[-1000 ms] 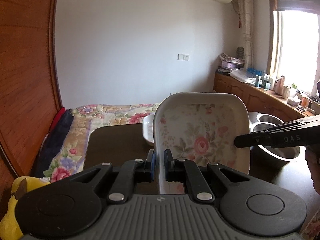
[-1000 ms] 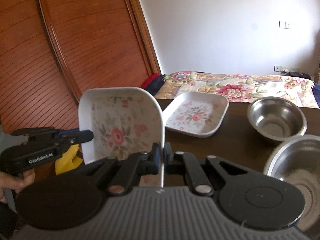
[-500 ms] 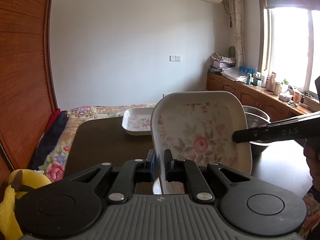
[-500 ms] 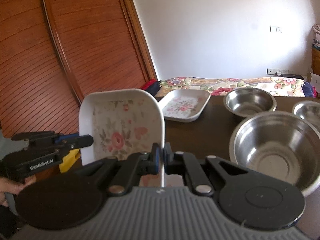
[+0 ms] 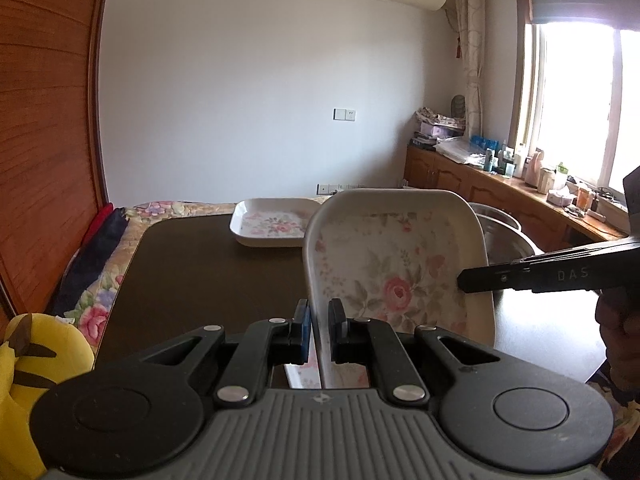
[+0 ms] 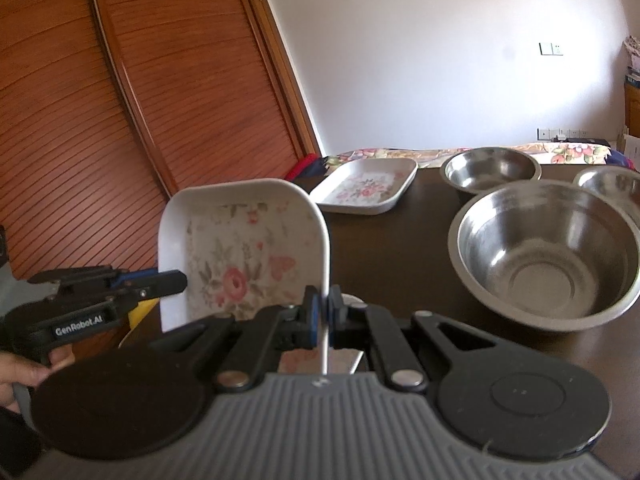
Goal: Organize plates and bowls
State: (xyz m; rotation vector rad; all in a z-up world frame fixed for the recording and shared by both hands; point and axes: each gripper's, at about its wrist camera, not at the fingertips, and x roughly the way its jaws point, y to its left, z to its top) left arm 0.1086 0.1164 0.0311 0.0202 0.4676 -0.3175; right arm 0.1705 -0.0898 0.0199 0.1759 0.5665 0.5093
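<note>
Both grippers hold one white square floral plate upright above the dark table. My left gripper is shut on its left rim. My right gripper is shut on its opposite rim; the plate shows in the right wrist view too. The right gripper's fingers reach in from the right. The left gripper shows at the left of the right wrist view. A second floral plate lies flat at the table's far side.
Three steel bowls stand on the table: a large one, a smaller one behind it, and one at the right edge. A bed with a floral cover lies beyond. A yellow plush toy sits low left.
Both grippers have pulled back and lifted with the plate held between them. The flat plate and the bowls now look farther away, and more of the table shows.
</note>
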